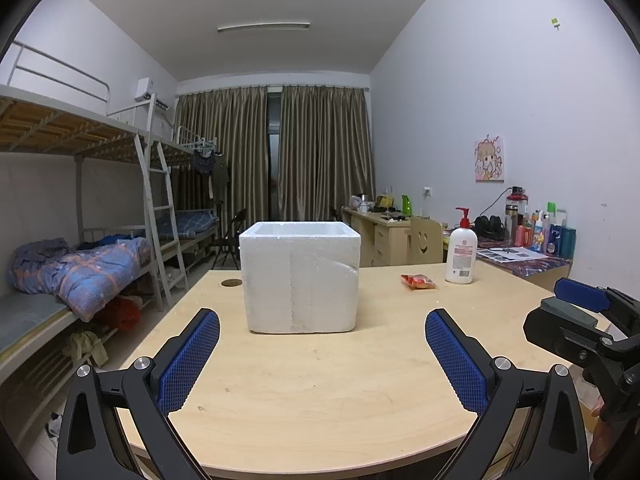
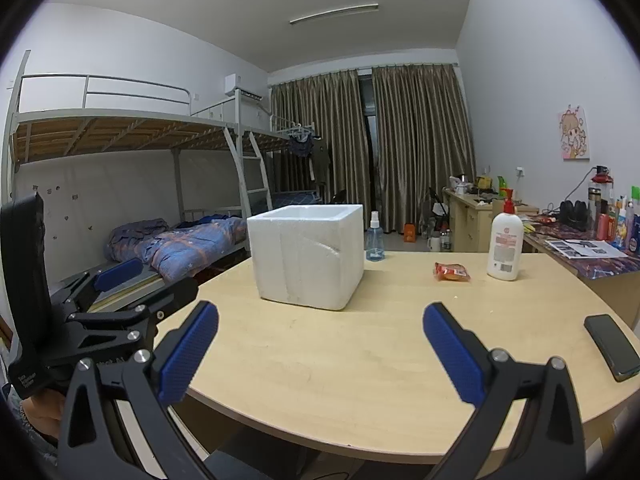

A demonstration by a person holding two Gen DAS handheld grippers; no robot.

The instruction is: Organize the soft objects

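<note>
Foam box (image 1: 300, 280), white and open-topped, stands on the wooden desk (image 1: 320, 380) straight ahead of the left gripper (image 1: 322, 354), beyond its fingertips and centred between them. From the right gripper (image 2: 320, 350) the same box sits ahead and nearer the left finger. Both pairs of blue-padded fingers (image 1: 188, 360) are spread wide with nothing between them, hovering over bare desk near its front edge.

A small red snack packet (image 2: 452, 271) lies flat on the desk beyond the right finger of each gripper, well apart from the box. Just beside it, farther right, a white pump bottle (image 2: 505, 246) with a red nozzle stands upright. A clear spray bottle (image 2: 375, 240) stands behind the box, close to its right corner in the right wrist view. A dark phone (image 2: 612, 346) lies flat outside the right gripper's right finger, near the desk's edge. In the left wrist view the right gripper shows at the far right, beside the left one.
</note>
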